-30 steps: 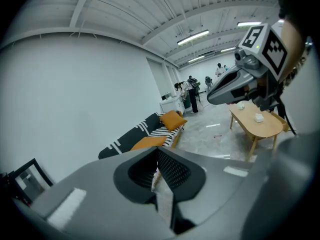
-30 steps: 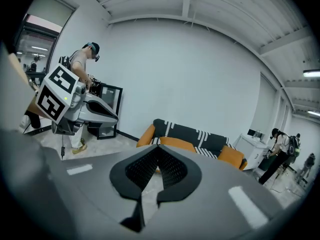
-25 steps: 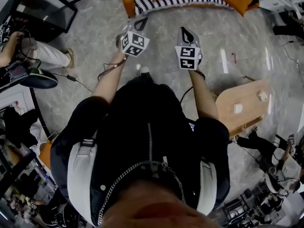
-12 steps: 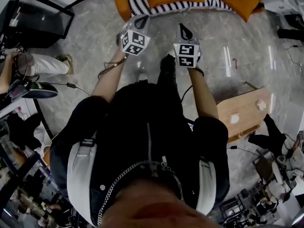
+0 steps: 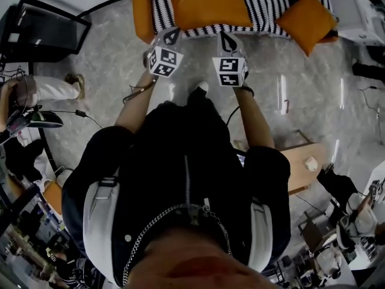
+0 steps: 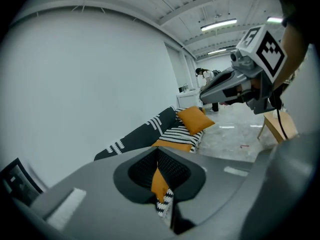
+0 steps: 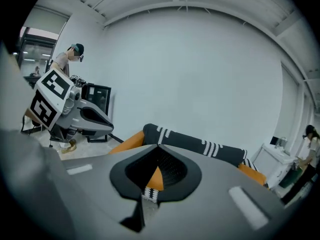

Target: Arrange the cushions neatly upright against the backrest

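Observation:
An orange sofa with a black-and-white striped cover [image 5: 264,8] stands at the top of the head view. One large orange cushion [image 5: 207,5] lies flat on its seat. A second orange cushion [image 5: 307,20] lies tilted at the sofa's right end and also shows in the left gripper view [image 6: 196,119]. My left gripper [image 5: 170,38] and right gripper [image 5: 225,41] are held side by side in front of the sofa, short of its seat edge. Both are shut with nothing in them. The dark striped backrest [image 7: 200,143] shows past my right gripper [image 7: 159,146].
A low wooden table [image 5: 304,164] stands on the grey floor to my right. A black frame stand [image 5: 42,29] and a seated person [image 5: 36,89] are at the left, with a cable across the floor. White furniture [image 5: 355,11] sits beside the sofa's right end.
I have walked toward the sofa, which now shows larger and nearer in the head view. Both grippers moved forward with me, still shut and empty. The wooden table has dropped behind.

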Demonstrator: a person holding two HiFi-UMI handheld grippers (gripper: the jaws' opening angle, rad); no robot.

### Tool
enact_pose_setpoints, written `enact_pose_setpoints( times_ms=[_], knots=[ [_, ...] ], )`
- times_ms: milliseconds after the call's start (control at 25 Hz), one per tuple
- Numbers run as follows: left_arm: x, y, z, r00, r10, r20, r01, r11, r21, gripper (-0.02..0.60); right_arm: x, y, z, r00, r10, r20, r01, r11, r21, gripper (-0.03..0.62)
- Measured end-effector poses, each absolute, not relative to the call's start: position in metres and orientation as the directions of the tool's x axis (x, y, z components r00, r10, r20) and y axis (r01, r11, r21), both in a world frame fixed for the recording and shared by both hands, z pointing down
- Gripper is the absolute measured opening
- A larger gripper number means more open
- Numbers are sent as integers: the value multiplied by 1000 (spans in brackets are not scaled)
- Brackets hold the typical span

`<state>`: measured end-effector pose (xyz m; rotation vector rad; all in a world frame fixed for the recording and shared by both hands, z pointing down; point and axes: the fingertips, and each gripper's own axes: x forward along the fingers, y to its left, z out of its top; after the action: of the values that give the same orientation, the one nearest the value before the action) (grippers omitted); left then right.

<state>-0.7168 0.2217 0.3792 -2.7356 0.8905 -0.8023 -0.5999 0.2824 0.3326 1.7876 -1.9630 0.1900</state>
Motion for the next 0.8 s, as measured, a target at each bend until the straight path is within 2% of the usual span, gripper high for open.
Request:
enact_pose_setpoints(
  times_ms=[280,800],
  knots=[
    [-661,172,411,614,-603,509,-520,-794,-315,17,-505,231,358,-42,-881,471,-972,145,185,3],
    [-621,73,462,538,-635,554,-593,-753,-286,19,-413,130,414,-60,-823,564,-971,180,160,3]
  ],
)
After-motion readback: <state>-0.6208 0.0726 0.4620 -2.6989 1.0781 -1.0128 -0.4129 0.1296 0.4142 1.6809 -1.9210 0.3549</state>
